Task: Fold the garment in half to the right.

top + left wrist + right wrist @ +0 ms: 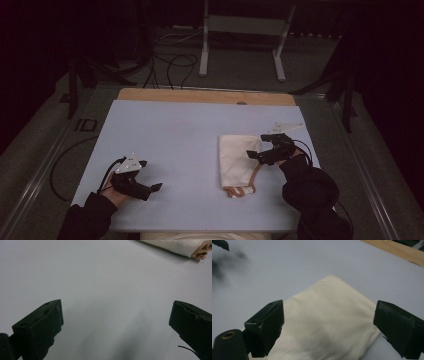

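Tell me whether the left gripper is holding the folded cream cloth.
No, the left gripper is open over bare table, well apart from the cloth.

The high view looked forward and down from above the person's side, taking in the whole pale surface (pixel 175 145), both forearms and the dark floor beyond. The left gripper view sat low and close over the surface, facing across it toward the folded cream bag (pixel 175 246), caught at its top right corner. The right gripper view hung nearer, looking down along its claw (pixel 328 325) at the same bag, with the surface's wooden edge (pixel 397 251) behind. All three views shared the bag
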The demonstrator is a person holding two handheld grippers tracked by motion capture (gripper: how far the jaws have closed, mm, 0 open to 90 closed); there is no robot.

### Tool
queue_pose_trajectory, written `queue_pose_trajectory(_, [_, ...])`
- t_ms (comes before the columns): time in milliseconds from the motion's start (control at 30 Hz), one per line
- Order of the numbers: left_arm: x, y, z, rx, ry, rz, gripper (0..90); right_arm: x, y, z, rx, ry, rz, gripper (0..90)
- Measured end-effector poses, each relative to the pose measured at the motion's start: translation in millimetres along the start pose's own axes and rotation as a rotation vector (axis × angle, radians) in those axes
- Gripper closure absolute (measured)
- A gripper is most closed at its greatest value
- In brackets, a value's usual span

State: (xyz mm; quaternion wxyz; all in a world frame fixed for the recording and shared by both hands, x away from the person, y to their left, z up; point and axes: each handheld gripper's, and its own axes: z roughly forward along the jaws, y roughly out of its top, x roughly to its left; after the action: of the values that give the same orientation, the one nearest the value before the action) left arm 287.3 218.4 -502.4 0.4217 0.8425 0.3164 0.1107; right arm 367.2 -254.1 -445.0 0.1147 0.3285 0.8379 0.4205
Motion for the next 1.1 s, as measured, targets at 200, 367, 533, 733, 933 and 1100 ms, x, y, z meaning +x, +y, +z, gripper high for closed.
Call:
queue_pose_trajectory(200, [1.1,-0.7,-0.6,0.006,-0.002,-0.001,0.1,4.9,-11.0,-7.3,-0.016,0.006,0.001,9.8])
queue_pose_trajectory(367, [0.8,-1.1,-2.2,0.004,0.005,0.0,0.1,9.6,-26.8,-13.9,-0.032,0.008,0.02,9.8])
queue_pose_trajectory(533, [0.2,-1.8,-3.0,0.004,0.016,0.008,0.1,13.0,-40.7,-16.5,-0.036,0.012,0.024,9.8])
queue_pose_trajectory(733, [0.8,-2.3,-4.2,0.006,0.016,0.001,0.1,18.3,-60.3,-20.9,-0.026,0.0,0.034,9.8])
queue_pose_trajectory(933, [0.7,-2.3,-5.3,-0.002,0.019,-0.003,0.1,20.5,-76.5,-22.0,-0.031,-0.005,0.058,9.8])
queue_pose_trajectory(1100, [0.3,-2.1,-5.6,0.001,0.021,0.0,0.1,22.3,-90.1,-21.2,0.004,-0.027,0.054,9.9])
